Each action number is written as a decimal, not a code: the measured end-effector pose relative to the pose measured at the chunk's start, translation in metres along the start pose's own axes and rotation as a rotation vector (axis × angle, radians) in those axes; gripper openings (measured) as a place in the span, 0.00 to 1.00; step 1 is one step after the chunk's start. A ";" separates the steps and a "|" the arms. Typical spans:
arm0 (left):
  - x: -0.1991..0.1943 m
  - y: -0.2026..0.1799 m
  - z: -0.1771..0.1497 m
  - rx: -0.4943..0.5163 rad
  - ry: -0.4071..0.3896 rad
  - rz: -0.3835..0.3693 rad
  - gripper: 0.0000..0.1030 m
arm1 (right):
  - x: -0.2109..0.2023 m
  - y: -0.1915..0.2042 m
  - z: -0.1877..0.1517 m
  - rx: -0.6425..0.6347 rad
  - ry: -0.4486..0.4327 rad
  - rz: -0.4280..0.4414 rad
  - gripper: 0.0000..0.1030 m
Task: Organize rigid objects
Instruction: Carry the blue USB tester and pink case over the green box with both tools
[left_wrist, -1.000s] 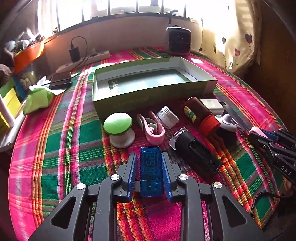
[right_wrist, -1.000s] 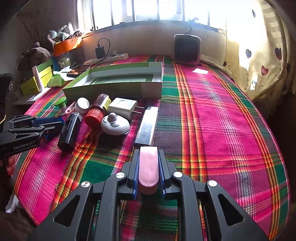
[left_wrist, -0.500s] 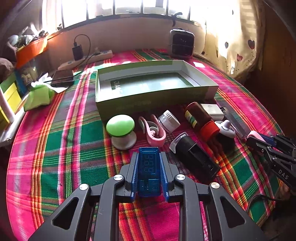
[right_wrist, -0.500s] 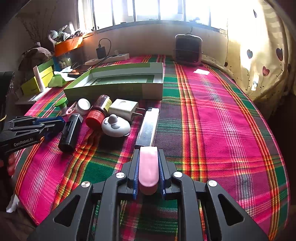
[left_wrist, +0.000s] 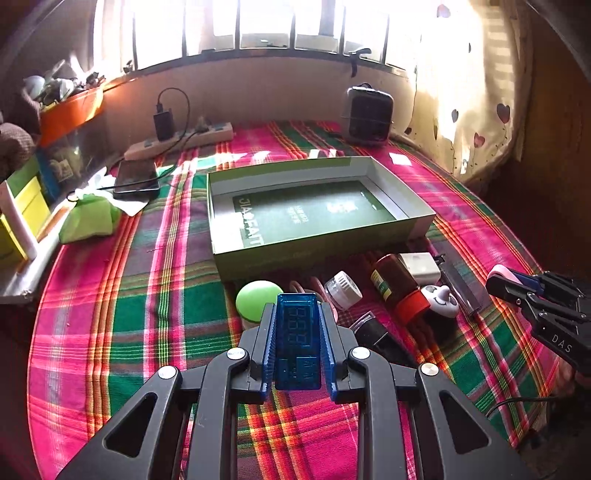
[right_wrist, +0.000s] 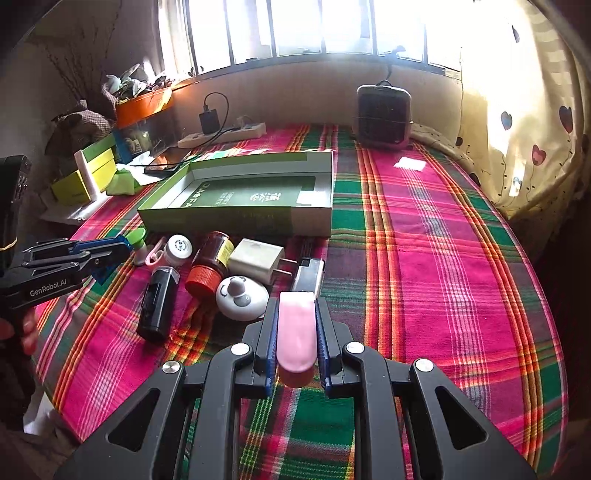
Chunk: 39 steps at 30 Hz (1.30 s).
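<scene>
My left gripper (left_wrist: 297, 308) is shut on a blue USB meter (left_wrist: 297, 338) and holds it above the cloth, short of the open green box (left_wrist: 325, 243). My right gripper (right_wrist: 295, 304) is shut on a pink oblong piece (right_wrist: 296, 332); it shows at the right in the left wrist view (left_wrist: 504, 284). Small objects lie in a row before the box: a green-topped knob (left_wrist: 255, 297), a white jar (left_wrist: 343, 291), a brown bottle with a red cap (left_wrist: 397, 286), a white charger (right_wrist: 256, 260), a white round gadget (right_wrist: 242, 297), a black device (right_wrist: 157, 302) and a silver bar (right_wrist: 308, 275).
A plaid cloth (right_wrist: 424, 258) covers the table. A small heater (right_wrist: 382, 116), a power strip (right_wrist: 223, 134) and a phone (left_wrist: 136, 179) lie at the back. Green cloth and yellow boxes (left_wrist: 22, 210) crowd the left edge. A curtain (right_wrist: 524, 122) hangs at the right.
My left gripper has risen and tilted with the blue meter, so the box interior shows more. My right gripper has moved slightly forward over the silver bar with the pink piece.
</scene>
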<state>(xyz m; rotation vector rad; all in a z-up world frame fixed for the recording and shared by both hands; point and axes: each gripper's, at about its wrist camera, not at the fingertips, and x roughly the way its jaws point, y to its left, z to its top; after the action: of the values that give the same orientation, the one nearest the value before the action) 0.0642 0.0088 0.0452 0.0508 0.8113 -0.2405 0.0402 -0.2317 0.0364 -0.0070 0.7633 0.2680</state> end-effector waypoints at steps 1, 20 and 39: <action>-0.001 0.001 0.002 -0.001 -0.004 0.000 0.20 | 0.000 0.000 0.003 -0.001 -0.002 0.001 0.18; 0.001 0.013 0.043 -0.011 -0.053 0.009 0.20 | 0.010 0.002 0.052 -0.041 -0.035 0.002 0.18; 0.073 0.037 0.092 -0.051 0.013 -0.021 0.20 | 0.086 0.003 0.117 -0.107 0.018 -0.004 0.18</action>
<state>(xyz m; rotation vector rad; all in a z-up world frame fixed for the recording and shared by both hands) 0.1866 0.0177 0.0540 -0.0036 0.8306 -0.2391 0.1791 -0.1964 0.0626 -0.1123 0.7656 0.3049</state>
